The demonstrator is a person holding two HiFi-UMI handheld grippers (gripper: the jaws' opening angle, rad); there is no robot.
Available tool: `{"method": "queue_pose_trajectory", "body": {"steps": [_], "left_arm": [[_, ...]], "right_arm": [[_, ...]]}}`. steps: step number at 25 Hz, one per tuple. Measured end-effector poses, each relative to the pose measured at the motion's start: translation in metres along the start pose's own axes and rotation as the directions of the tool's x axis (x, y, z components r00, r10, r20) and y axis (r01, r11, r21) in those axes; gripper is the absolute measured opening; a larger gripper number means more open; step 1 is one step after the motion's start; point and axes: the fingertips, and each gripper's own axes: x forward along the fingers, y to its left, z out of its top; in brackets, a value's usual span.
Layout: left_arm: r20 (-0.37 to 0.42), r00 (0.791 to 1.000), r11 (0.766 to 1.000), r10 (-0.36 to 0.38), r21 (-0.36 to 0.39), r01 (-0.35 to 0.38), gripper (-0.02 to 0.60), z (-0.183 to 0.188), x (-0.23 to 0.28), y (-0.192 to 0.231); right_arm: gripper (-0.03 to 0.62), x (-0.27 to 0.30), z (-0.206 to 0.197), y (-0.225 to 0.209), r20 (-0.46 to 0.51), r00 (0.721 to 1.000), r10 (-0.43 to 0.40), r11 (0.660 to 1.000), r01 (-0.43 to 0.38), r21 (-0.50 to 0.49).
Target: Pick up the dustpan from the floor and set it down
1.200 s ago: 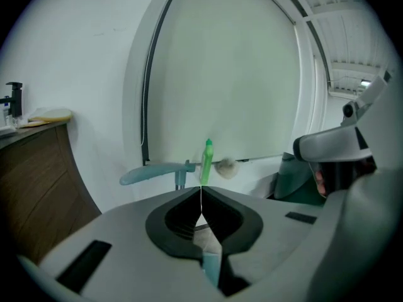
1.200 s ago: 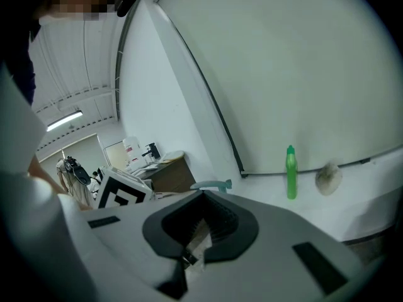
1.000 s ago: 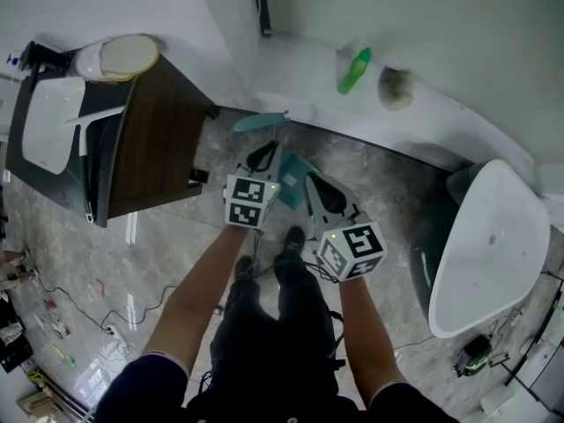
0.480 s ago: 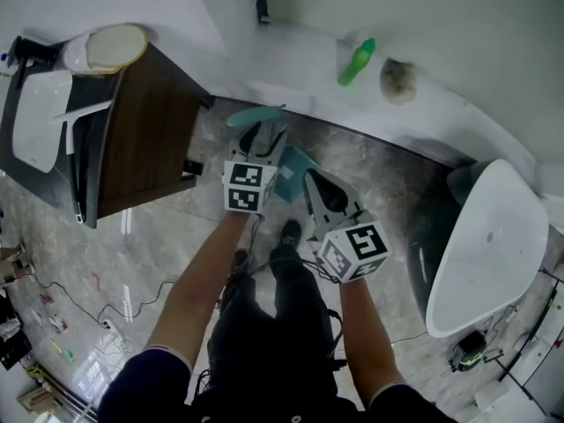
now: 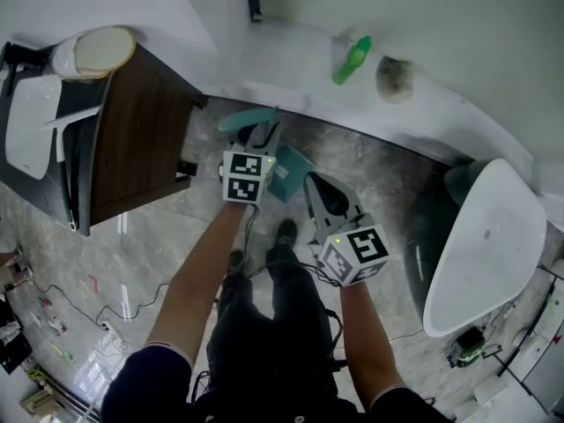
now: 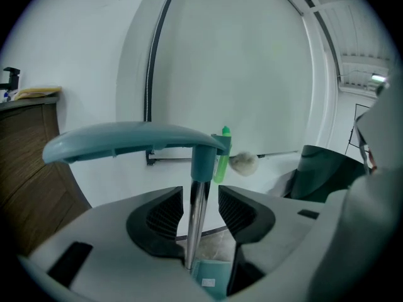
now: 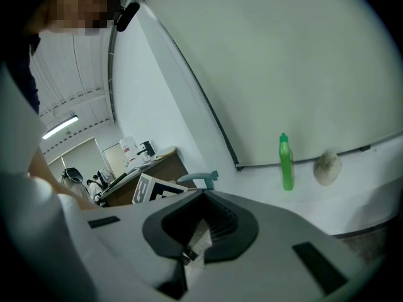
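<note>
Just-opened left gripper (image 6: pixel 200 212) straddles round chrome shaft (image 6: pixel 196 200) of teal dustpan (image 6: pixel 126 140); right gripper (image 7: pixel 186 255) clenched empty.

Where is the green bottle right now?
In the head view the green bottle stands at the top, right of middle, on the white ledge, just left of a fuzzy grey ball.

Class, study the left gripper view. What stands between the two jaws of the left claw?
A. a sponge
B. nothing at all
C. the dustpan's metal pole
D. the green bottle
C: the dustpan's metal pole runs up between the jaws of the left claw. The jaws have just been opening and stand clear of it on both sides.
</note>
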Motion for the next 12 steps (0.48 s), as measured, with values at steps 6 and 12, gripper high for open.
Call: {"method": "queue_pose_trajectory", "body": {"steps": [6, 12], "left_arm": [[-0.001, 1.0, 0.999, 0.024, 0.022, -0.024, 0.103, -0.0009, 0.0026, 0.0031], [-0.008, 1.0, 1.0, 0.025, 0.013, -0.025, 0.1, -0.0032, -0.0001, 0.0028]], "right_arm": [[0.006, -0.0019, -0.0019, -0.0076, -0.006, 1.0, -0.011, 1.0, 0.011, 0.007], [0.006, -0.0046, -0.0022, -0.0056, -0.006, 1.0, -0.011, 1.0, 0.011, 0.006]]}}
